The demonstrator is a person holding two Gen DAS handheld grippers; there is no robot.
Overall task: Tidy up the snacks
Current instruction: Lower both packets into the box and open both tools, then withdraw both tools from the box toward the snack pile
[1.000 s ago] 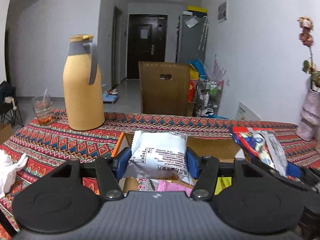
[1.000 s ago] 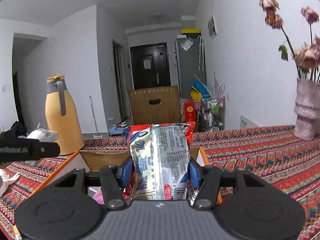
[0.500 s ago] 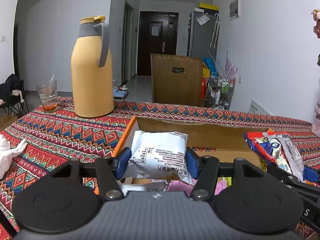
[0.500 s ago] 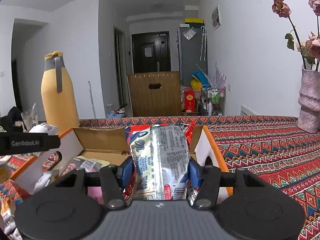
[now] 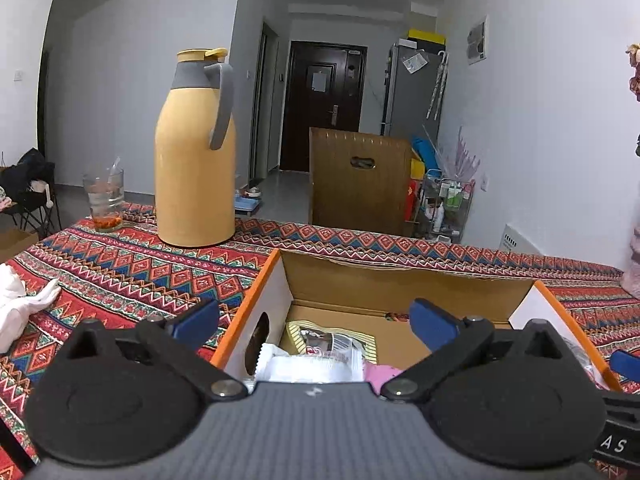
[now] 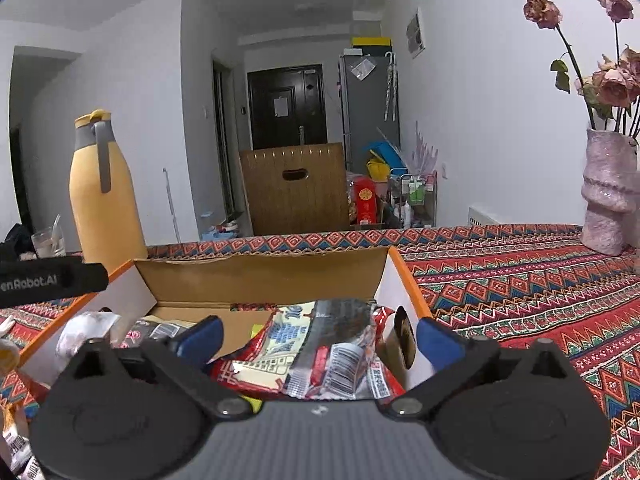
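Note:
An open cardboard box (image 5: 404,284) with orange rims sits on the patterned tablecloth; it also shows in the right wrist view (image 6: 260,276). My left gripper (image 5: 314,322) is open over its left part, above a white snack packet (image 5: 312,366) lying inside beside a gold packet (image 5: 332,340). My right gripper (image 6: 318,338) is open over the box's right part, above a silver and red snack packet (image 6: 324,352) lying on other packets inside.
A tall yellow thermos (image 5: 194,152) and a glass (image 5: 104,200) stand at the table's far left. A pink vase with dried roses (image 6: 608,196) stands at the far right. White cloth (image 5: 20,308) lies at the left edge. A brown chair back (image 5: 360,184) is behind the table.
Both grippers have opened over the box. The white packet dropped from the left one and the silver packet from the right one; both now lie inside the box.

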